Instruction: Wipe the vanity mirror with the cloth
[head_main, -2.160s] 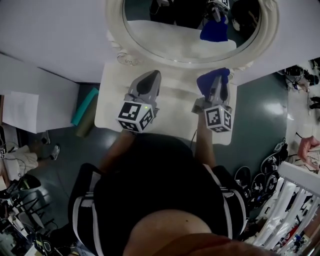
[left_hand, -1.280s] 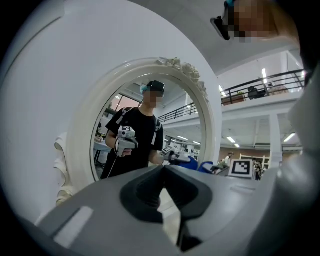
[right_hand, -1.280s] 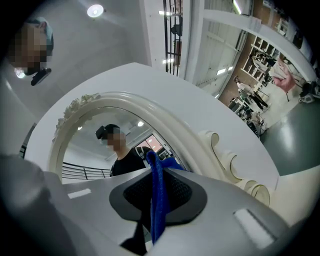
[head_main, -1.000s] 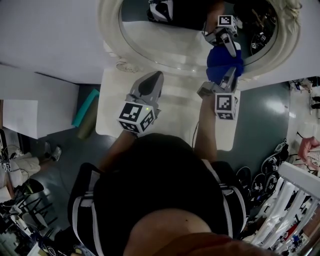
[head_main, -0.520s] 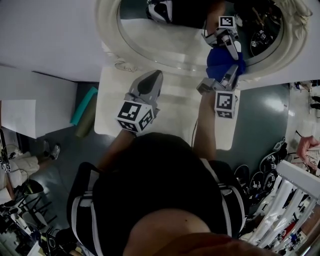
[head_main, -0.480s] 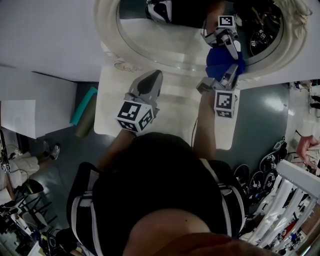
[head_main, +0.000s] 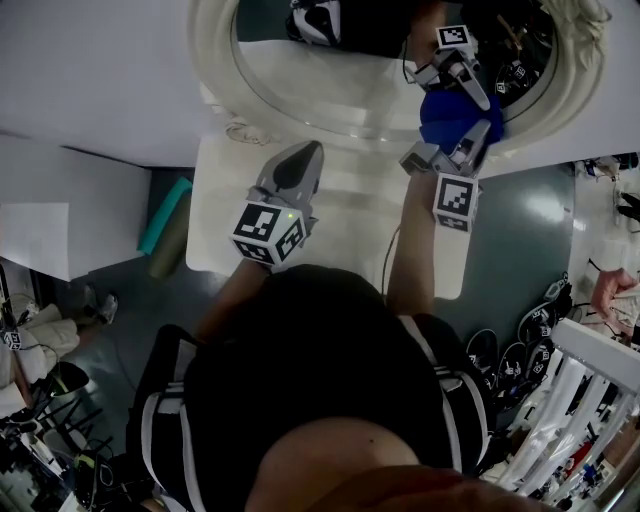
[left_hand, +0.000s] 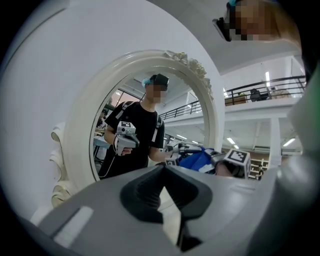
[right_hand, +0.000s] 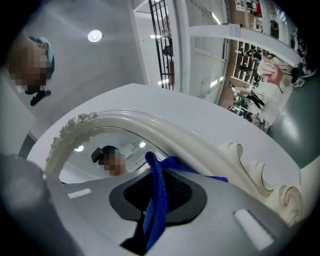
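The oval vanity mirror (head_main: 340, 75) in its white ornate frame (head_main: 213, 60) stands at the back of a white vanity top (head_main: 225, 205). My right gripper (head_main: 468, 135) is shut on a blue cloth (head_main: 450, 112), which is pressed against the glass at its lower right, by the frame. In the right gripper view the cloth (right_hand: 156, 200) hangs between the jaws of that gripper (right_hand: 157, 172), close to the frame (right_hand: 165, 132). My left gripper (head_main: 305, 150) hovers over the vanity top, shut and holding nothing. The left gripper (left_hand: 164, 167) faces the mirror (left_hand: 150, 105); the cloth (left_hand: 197, 160) shows at the right.
A teal roll (head_main: 165, 215) lies on the floor left of the vanity. White panels (head_main: 60, 200) stand at the left. Racks and clutter (head_main: 590, 400) fill the lower right. The mirror reflects the person and both grippers.
The right gripper has lifted the cloth from above the vanity top to the mirror's lower right, then shifted slightly right. The left gripper has stayed put.
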